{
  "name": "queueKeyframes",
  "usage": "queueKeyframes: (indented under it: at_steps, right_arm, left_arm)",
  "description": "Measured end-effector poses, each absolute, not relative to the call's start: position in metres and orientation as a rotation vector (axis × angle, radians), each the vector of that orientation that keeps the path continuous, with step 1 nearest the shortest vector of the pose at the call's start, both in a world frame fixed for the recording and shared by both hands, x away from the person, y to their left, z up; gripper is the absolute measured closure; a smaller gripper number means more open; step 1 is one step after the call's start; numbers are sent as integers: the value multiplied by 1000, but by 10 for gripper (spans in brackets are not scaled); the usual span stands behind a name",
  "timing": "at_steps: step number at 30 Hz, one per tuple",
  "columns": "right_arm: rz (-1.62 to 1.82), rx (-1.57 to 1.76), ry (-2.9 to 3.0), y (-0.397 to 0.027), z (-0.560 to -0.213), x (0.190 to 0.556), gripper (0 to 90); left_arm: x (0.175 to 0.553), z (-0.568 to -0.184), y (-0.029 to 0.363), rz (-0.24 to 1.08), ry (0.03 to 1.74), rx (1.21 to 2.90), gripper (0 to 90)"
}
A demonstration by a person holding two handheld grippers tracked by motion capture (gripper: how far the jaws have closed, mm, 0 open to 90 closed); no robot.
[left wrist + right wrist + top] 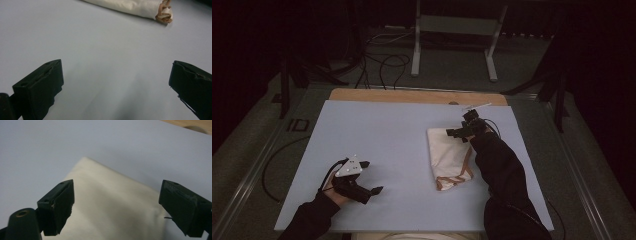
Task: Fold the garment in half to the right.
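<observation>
A folded cream cloth [451, 156] with brown straps at its near end lies on the right half of the pale blue mat [387, 135]. My right gripper [458, 131] hovers over the cloth's far edge with its jaws wide apart; in the right gripper view the cloth [110, 207] lies beneath and between the jaws, which do not touch it, right gripper [116, 205]. My left gripper [371, 177] rests open near the mat's front left, nothing between its jaws. In the left gripper view [116, 82] the cloth [132, 6] lies far ahead, its brown strap end at the right.
A strip of wooden tabletop [412, 95] shows beyond the mat's far edge. Past the table stand a metal frame [454, 40] and loose cables [384, 62] on the floor. Bare mat lies between the two grippers.
</observation>
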State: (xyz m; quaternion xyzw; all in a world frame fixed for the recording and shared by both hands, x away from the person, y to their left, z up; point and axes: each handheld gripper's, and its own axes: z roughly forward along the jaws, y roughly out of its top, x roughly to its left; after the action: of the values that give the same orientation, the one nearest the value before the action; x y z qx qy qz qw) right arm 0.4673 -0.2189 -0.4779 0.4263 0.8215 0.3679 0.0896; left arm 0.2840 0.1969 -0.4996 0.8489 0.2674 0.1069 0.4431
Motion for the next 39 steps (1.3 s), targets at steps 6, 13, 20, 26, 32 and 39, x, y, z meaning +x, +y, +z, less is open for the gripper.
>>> queueKeyframes:
  at_steps: [6,13,20,26,32,39]
  right_arm:
    - [1158,1212,2479,-210,-471,460,133]
    - [1185,1141,2494,-207,-460,447,130]
    - [1189,1108,2514,-214,-457,428,118]
    - [1212,1089,2495,-224,-457,413,110]
    - [1211,1071,2491,-237,-460,393,101]
    - [1249,1048,2469,-248,-466,369,97]
  left_arm:
    - [285,-501,206,255,690,2085,0]
    - [284,-503,209,269,701,2100,0]
    - [285,-504,212,275,709,2099,0]
    - [287,-507,216,273,731,2097,0]
    - [287,-507,216,283,725,2104,0]
    - [287,-506,219,290,736,2099,0]
